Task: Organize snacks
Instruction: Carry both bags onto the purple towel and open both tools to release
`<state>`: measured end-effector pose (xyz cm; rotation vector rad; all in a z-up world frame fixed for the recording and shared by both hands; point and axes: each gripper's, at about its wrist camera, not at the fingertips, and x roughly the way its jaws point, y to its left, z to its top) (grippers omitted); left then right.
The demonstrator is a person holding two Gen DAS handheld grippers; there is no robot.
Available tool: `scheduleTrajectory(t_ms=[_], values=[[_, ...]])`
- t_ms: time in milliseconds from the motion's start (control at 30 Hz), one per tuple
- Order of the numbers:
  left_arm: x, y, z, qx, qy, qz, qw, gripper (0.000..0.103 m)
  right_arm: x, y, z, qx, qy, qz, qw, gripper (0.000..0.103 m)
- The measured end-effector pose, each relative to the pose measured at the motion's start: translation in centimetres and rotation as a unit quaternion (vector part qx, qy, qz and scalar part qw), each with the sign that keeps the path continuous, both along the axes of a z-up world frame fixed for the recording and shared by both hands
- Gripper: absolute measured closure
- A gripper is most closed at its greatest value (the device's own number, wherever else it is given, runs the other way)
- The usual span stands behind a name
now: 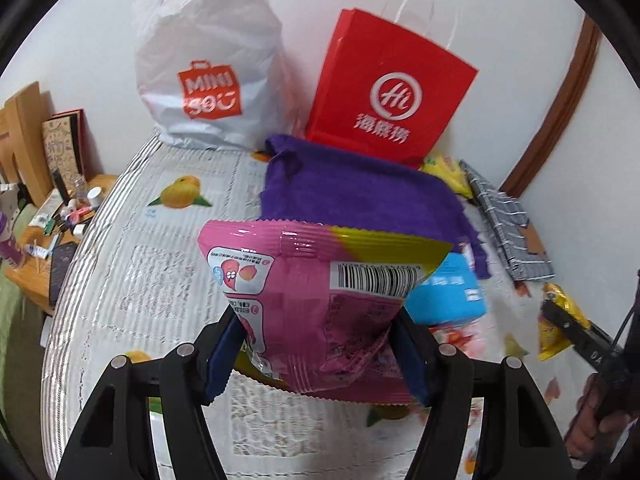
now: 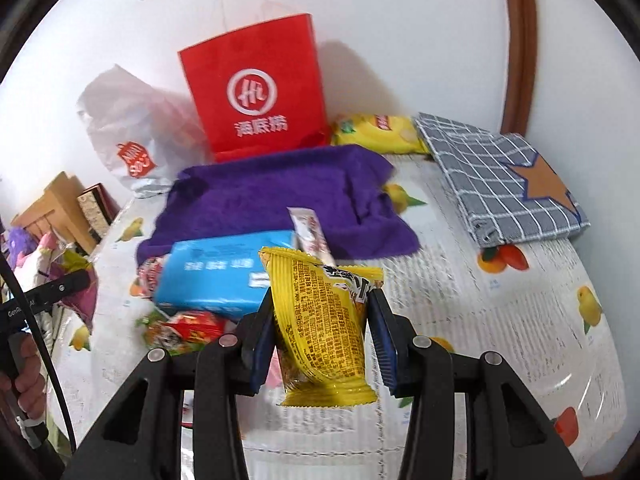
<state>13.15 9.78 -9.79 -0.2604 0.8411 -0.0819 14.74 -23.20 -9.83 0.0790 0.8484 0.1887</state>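
We grip a pink snack packet (image 1: 316,304) in our left gripper (image 1: 320,344), its pads pressing both sides, lifted above the fruit-print table cover (image 1: 160,264). Our right gripper (image 2: 324,344) clamps a yellow snack packet (image 2: 324,320). Beyond lie a blue pack (image 2: 224,276), a purple towel (image 2: 272,204) and a red paper bag (image 2: 256,92).

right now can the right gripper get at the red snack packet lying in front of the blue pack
Probably not as things stand: the right gripper is shut on the yellow snack packet. The red snack packet lies uncovered before the blue pack, so the way is free once emptied.
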Motion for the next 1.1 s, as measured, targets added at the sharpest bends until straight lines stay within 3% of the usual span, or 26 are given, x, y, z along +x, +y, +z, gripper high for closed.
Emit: scheduleTrajectory(t_ms=[367,633,1100], values=[[1.6,-4.5,4.2,0.003,-0.028,-0.041,0.9988,0.036,1.9,2.9,3.4,0.006,-0.029,0.050,0.998,0.060],[5.4,-5.1,6.3,0.014,-0.036,-0.035,0.9987,0.036,7.1,2.8,5.1,-0.023,-0.044,0.040,0.998,0.060],[16.3,-3.3,5.3,0.045,-0.019,-0.019,0.9986,0.036,18.4,3.0,2.6,-0.023,-0.047,0.035,0.998,0.060]])
